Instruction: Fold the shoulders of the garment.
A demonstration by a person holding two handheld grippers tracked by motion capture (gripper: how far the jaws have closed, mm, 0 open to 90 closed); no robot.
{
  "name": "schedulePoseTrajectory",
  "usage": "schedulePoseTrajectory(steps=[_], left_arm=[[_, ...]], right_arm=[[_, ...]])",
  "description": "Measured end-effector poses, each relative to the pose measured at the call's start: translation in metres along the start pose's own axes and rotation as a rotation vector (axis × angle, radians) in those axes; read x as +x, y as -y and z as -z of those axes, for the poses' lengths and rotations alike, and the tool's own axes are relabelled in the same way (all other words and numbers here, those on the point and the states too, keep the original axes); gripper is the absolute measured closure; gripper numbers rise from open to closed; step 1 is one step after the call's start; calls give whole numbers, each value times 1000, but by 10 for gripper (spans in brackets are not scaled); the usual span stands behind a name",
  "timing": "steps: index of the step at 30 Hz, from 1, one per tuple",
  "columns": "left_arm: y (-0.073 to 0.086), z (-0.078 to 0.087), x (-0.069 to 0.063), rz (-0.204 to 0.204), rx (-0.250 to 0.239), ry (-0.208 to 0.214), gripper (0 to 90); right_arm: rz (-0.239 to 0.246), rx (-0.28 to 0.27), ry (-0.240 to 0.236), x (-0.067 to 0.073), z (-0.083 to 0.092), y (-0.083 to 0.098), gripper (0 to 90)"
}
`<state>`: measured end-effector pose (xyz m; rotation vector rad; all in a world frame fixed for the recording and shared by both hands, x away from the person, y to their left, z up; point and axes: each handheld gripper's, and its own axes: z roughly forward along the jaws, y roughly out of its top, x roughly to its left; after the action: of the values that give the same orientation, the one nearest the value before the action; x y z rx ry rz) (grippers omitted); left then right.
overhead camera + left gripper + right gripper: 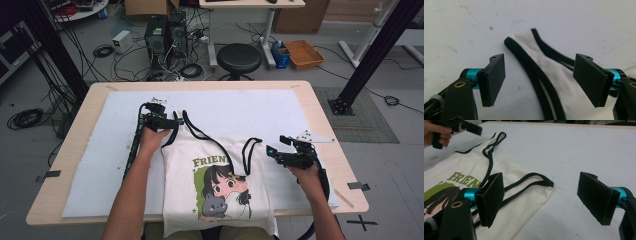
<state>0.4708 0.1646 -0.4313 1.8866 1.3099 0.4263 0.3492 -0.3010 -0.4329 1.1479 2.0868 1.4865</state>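
Jaws spread on both grippers — left gripper (539,80) straddling top's strap (544,65).

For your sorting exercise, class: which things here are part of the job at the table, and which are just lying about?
Part of the job:
- tank top with cartoon print
- left claw, open at one shoulder strap
- right claw, open near the other strap
- white mat under the top

Lying about:
- stool
- cardboard tray
- computer towers
- floor cables
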Motion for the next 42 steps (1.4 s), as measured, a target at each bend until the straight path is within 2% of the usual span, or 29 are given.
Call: schedulePoseTrajectory(steps=[3,5,7,8,10,11,12,13,14,17,20,23,25,29,33,37,39,40,42], left_arm=[[2,-8,-3,-7,8,12,261],[3,-11,-7,-22,11,17,302],[5,-15,-9,-45,39,13,329],[7,-18,-11,-55,52,6,348],[7,-18,-15,-94,56,-42,375],[7,-17,-16,-110,58,-68,428],[7,-16,-16,-110,58,-69,615],[6,-14,-16,-111,64,-58,615],[6,-14,-15,-107,65,-43,795],[8,-13,-13,-83,53,-15,845],[11,-12,-10,1,17,49,859],[14,-6,-6,58,-54,133,861],[16,0,-6,71,-99,203,861],[23,15,-10,36,-187,316,860],[35,35,-12,4,-255,399,859],[48,54,-17,-54,-278,461,857],[57,61,-21,-77,-276,525,842],[61,65,-23,-90,-256,549,794],[68,74,-27,-104,-234,538,604]], right_arm=[[-2,1,-2,0,0,0,215],[-7,0,1,0,-1,0,215],[-24,-6,-1,0,-1,0,215],[-27,-13,-3,0,-2,0,215],[-27,-15,-5,0,-2,0,215],[-31,-15,-4,1,-2,0,215],[-24,-15,-6,2,-3,-1,215],[-24,-15,-6,2,-3,-1,215],[-20,-15,-5,2,-3,-1,215],[-20,-16,-7,2,-2,-1,215],[-23,-20,-4,1,-1,-1,215],[-31,-23,-4,0,0,0,215],[-29,-25,-3,0,1,0,215],[-26,-27,-6,0,1,0,215],[-25,-21,-6,2,1,0,215],[-19,-19,-10,4,1,0,215],[-17,-22,-10,5,1,0,215],[-15,-21,-10,5,1,0,215],[-19,-21,-12,6,1,0,215]])
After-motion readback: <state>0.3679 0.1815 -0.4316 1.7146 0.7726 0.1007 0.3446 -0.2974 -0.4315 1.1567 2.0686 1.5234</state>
